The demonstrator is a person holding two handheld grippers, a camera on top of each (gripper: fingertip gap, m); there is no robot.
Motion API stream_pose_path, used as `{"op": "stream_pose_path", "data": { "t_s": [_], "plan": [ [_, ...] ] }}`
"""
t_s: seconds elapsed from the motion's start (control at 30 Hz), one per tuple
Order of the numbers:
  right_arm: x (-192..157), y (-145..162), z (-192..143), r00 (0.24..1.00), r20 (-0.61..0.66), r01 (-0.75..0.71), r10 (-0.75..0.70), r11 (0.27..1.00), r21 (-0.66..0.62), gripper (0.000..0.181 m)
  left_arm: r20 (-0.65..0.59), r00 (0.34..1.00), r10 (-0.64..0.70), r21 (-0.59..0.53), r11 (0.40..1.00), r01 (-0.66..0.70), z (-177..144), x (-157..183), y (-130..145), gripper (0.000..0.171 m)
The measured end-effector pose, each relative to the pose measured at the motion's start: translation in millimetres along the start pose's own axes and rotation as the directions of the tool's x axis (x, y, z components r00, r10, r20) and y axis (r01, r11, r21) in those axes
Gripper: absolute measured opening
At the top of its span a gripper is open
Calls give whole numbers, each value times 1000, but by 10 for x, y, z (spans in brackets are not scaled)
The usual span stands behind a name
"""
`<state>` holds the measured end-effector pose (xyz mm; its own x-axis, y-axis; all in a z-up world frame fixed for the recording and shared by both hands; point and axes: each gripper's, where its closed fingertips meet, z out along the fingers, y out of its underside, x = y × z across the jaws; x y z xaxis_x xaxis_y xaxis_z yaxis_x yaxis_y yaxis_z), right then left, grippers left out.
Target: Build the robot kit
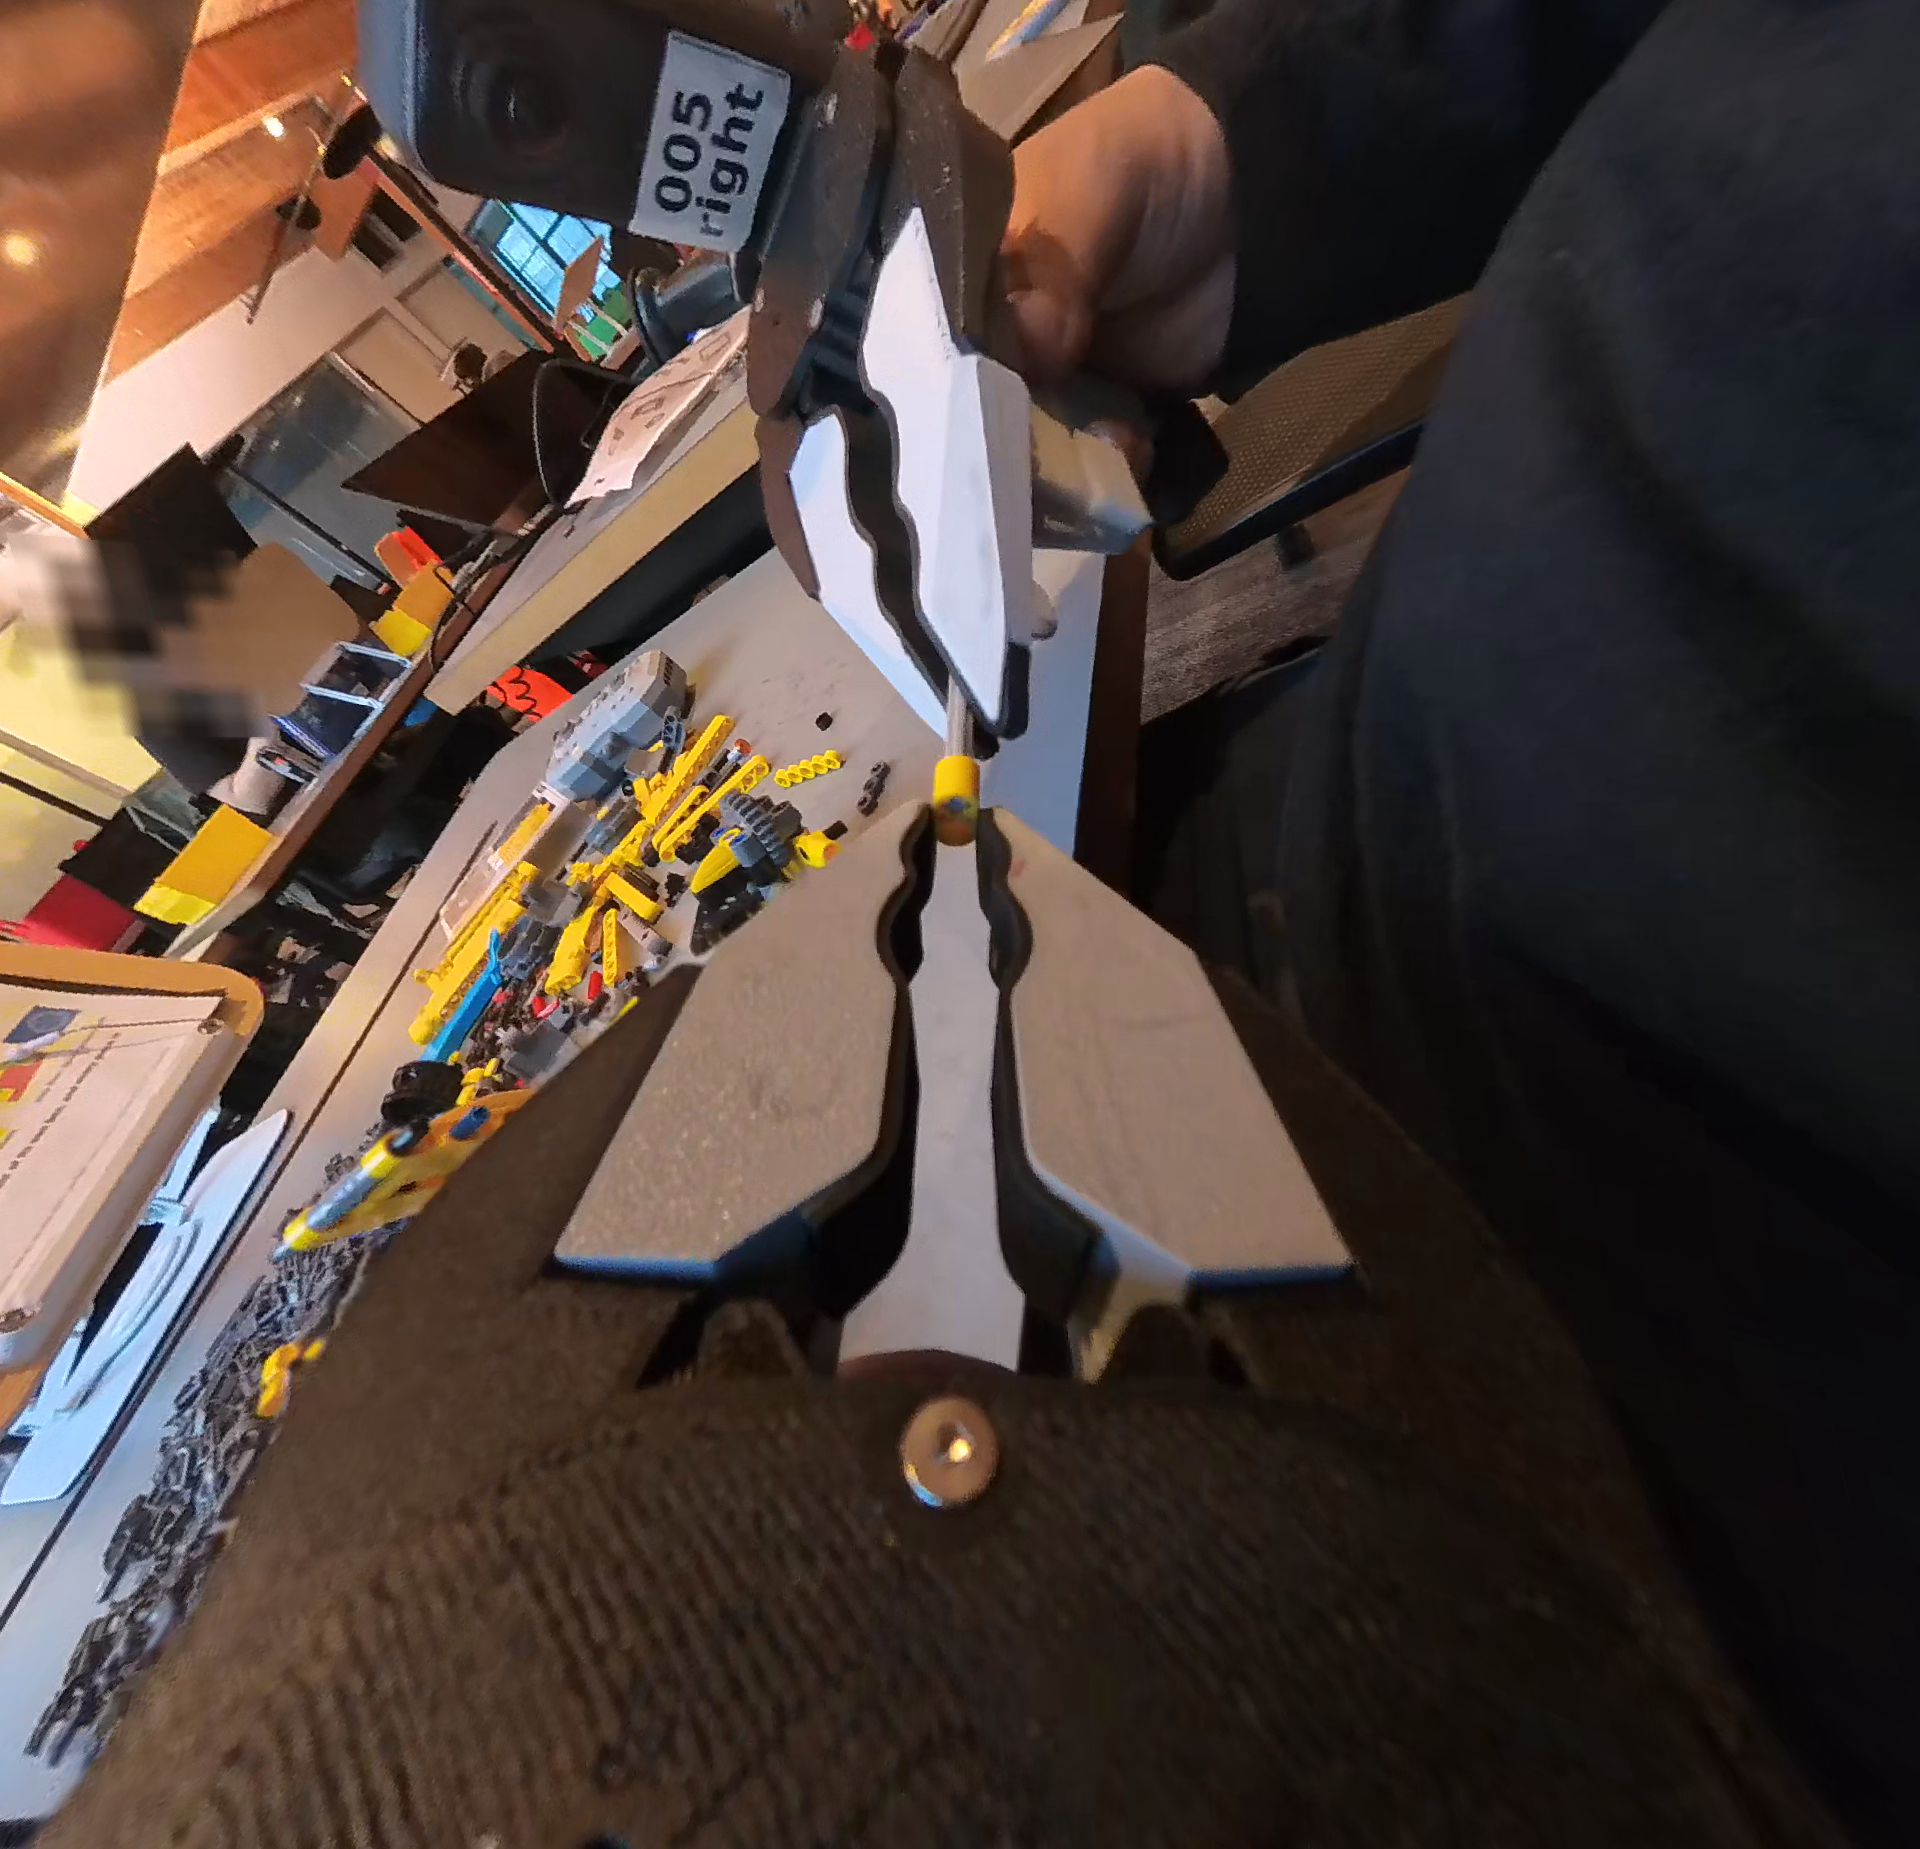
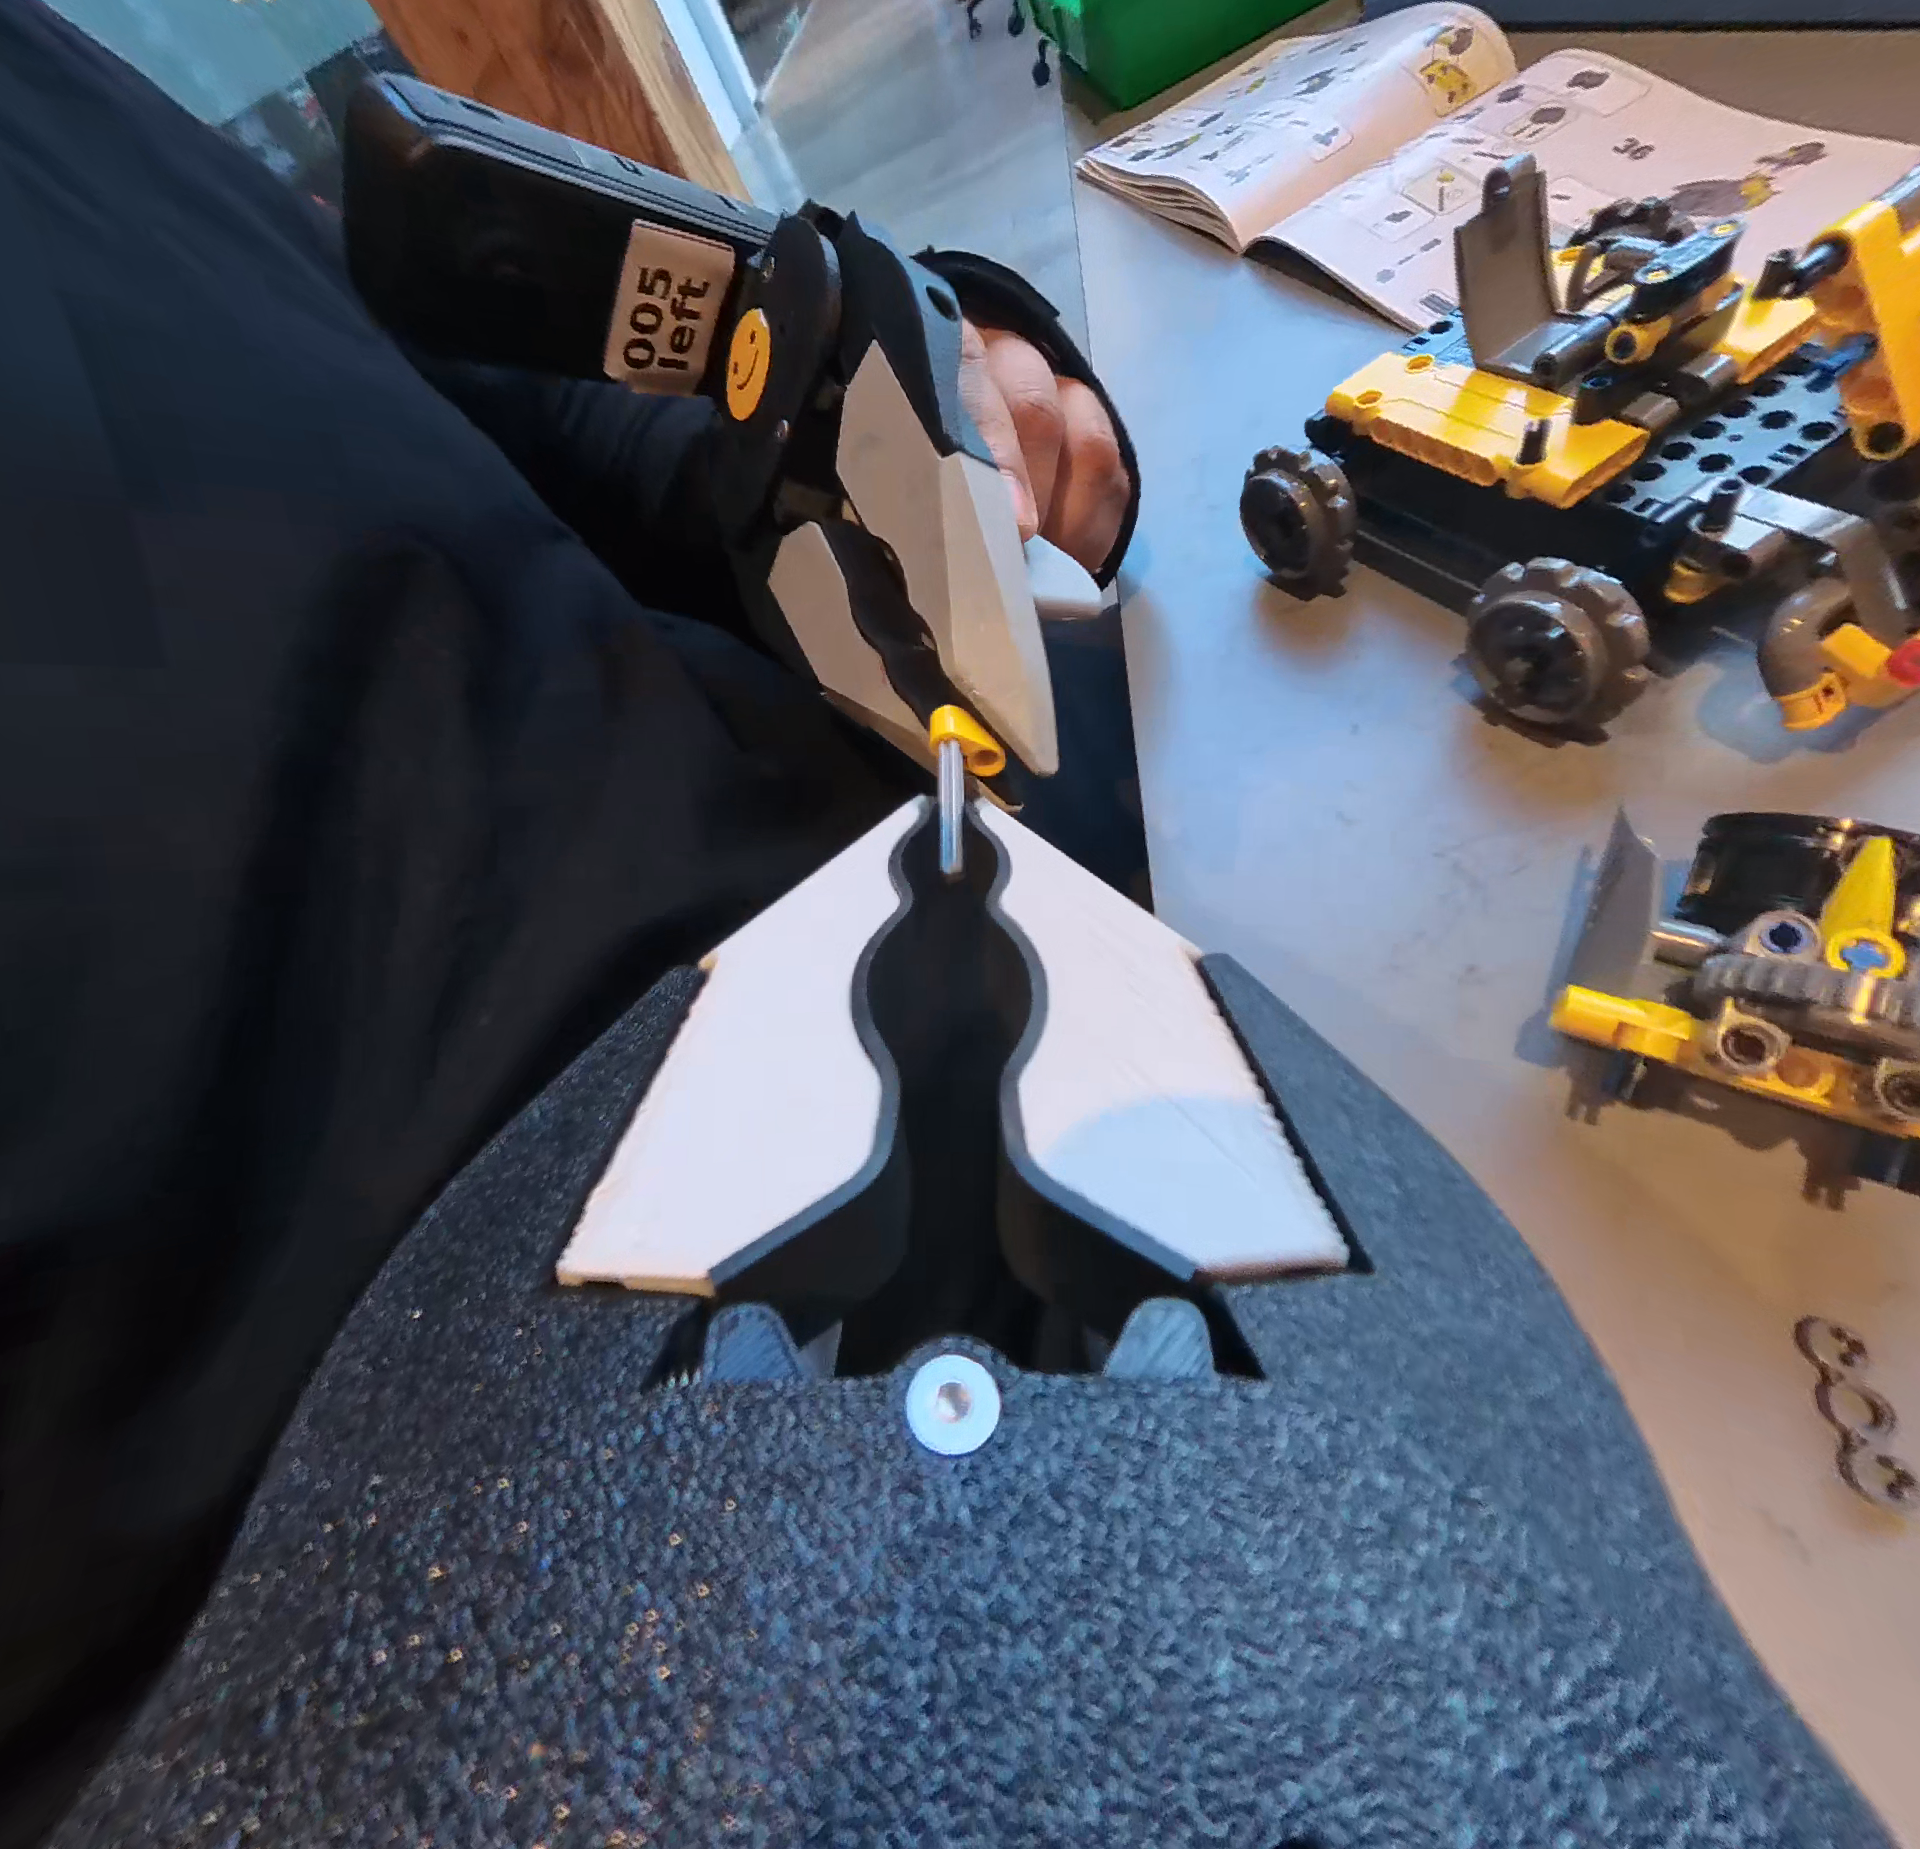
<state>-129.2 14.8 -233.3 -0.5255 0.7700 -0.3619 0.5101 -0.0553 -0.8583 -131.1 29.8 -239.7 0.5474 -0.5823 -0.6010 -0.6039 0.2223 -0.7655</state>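
In the left wrist view my left gripper (image 1: 956, 820) is shut on a small yellow connector piece (image 1: 956, 791), pinched at the very fingertips. My right gripper (image 1: 987, 719) comes in from above, shut on a thin grey axle (image 1: 961, 727) whose end meets the yellow connector. The right wrist view shows the same: my right gripper (image 2: 951, 812) pinches the grey axle (image 2: 948, 823) at its tips. The axle's far end sits in the yellow connector (image 2: 961, 737), which the left gripper (image 2: 997, 760) holds. Both grippers hover off the table edge, in front of a person's dark clothing.
A pile of yellow, grey and black building pieces (image 1: 644, 864) lies on the pale table (image 1: 790, 646). A part-built yellow and black vehicle (image 2: 1558, 469), a smaller yellow assembly (image 2: 1766, 999) and an open instruction booklet (image 2: 1351, 137) sit on the table (image 2: 1299, 864) to the right. My left and right fingertips are right by each other.
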Motion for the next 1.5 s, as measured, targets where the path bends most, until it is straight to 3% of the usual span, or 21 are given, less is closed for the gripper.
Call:
{"op": "stream_pose_path", "data": {
  "t_s": [0.1,0.17,0.3,0.47,0.57,0.67,0.77,0.83,1.03,1.23,1.5],
  "plan": [
    [3,37,-21,1000,-22,15,-16,1000,-12,4,-5,1000,-22,-15,1000,22,19,17,25,7],
    [15,54,-73,999,-45,19,-20,1000,-11,4,-3,999,-45,-29,999,45,31,9,52,18],
    [195,162,-367,984,-177,26,-32,999,-37,3,-3,995,-103,-44,994,103,41,-20,99,29],
    [733,426,-1149,863,-461,120,-206,970,-209,4,-9,991,-136,-52,989,136,52,-23,116,29],
    [892,523,-1391,796,-496,205,-346,926,-317,4,-13,991,-130,-64,990,129,71,-2,127,28],
    [987,689,-1433,744,-473,257,-471,856,-447,4,-11,992,-130,-74,989,128,85,6,142,27],
    [1007,860,-1411,742,-431,252,-513,809,-530,4,-14,990,-139,-75,988,138,90,12,146,26],
    [1018,925,-1428,743,-427,235,-515,798,-555,15,-21,989,-146,-75,987,144,90,20,147,26],
    [974,907,-1512,792,-438,175,-425,846,-503,29,-35,987,-157,-74,985,154,82,37,153,26],
    [1201,473,-1398,829,-491,121,-267,943,-309,29,-42,986,-160,-82,984,156,88,50,166,26],
    [1648,435,-1173,856,-424,93,-297,894,-438,40,-54,982,-182,-86,980,177,85,69,186,26]
  ]
}}
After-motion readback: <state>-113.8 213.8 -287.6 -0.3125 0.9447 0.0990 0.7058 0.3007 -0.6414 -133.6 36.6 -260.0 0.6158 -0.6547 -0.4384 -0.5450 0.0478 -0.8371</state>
